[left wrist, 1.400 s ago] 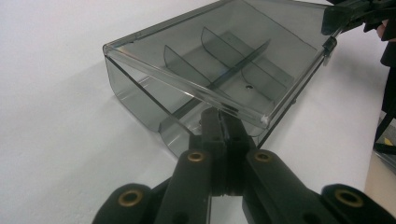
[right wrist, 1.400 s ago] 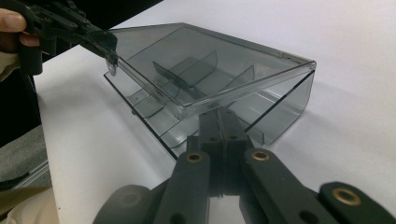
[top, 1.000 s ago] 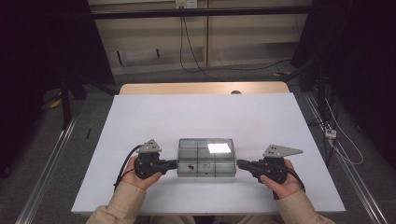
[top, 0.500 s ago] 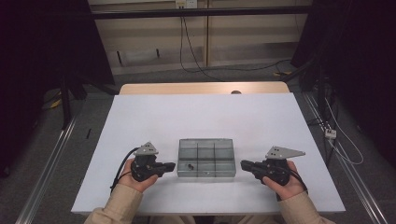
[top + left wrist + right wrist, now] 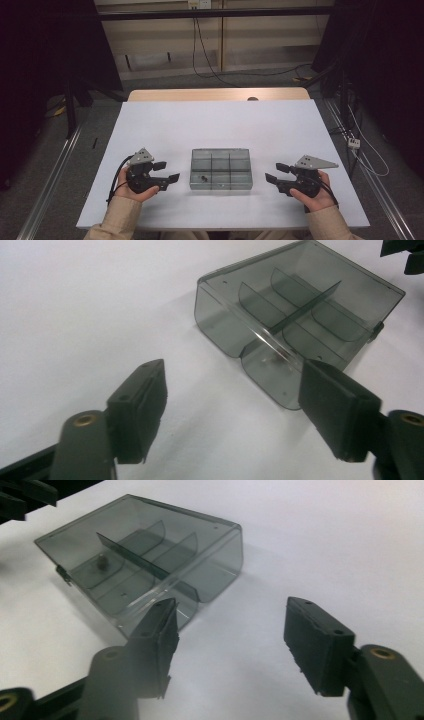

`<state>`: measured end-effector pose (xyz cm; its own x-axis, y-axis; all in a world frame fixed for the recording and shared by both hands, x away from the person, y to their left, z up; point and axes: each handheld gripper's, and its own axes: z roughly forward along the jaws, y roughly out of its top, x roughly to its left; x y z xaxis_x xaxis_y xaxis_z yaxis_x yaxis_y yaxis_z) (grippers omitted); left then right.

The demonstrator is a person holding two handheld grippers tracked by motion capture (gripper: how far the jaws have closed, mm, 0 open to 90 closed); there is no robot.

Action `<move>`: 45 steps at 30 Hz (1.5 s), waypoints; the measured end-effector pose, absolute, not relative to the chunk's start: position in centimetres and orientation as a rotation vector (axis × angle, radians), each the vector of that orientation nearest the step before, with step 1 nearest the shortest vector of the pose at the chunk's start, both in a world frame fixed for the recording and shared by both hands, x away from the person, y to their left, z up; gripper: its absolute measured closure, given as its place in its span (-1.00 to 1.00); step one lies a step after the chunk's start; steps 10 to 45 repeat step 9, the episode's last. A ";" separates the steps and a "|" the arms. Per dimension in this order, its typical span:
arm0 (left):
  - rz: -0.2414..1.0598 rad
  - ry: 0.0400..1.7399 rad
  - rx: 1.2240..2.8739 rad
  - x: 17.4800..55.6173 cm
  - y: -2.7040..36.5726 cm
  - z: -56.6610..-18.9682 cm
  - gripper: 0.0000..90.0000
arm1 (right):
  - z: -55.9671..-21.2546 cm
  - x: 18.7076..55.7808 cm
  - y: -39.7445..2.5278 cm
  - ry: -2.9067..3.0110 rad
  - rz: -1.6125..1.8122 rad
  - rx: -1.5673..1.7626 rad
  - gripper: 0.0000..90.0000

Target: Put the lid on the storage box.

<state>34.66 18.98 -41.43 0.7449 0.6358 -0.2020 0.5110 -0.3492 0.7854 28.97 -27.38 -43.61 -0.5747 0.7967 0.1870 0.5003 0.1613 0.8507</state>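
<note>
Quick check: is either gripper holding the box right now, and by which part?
Nothing is held. The left gripper and the right gripper are both open, apart from the compartment box on the table.

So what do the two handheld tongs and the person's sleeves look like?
Both the left tongs and the right tongs are black, with flat rectangular pads and brass-coloured pivot screws. Each carries a grey three-cornered plate on top and trails a black cable. The sleeves are beige.

no readable text, labels or numbers (box, grippers unmarked)
</note>
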 end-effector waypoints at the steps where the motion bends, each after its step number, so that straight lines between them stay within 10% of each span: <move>1: 0.175 0.867 2.025 34.7 19.1 -41.5 -0.44 | -43.7 29.0 -27.5 2.135 1.370 1.253 -0.21; 8: 0.185 0.880 2.023 34.9 19.3 -41.9 -0.71 | -43.9 29.2 -27.6 2.131 1.355 1.260 -0.32; 45: 0.184 0.878 2.019 34.9 19.3 -41.8 -0.71 | -44.0 29.2 -27.6 2.130 1.355 1.263 -0.32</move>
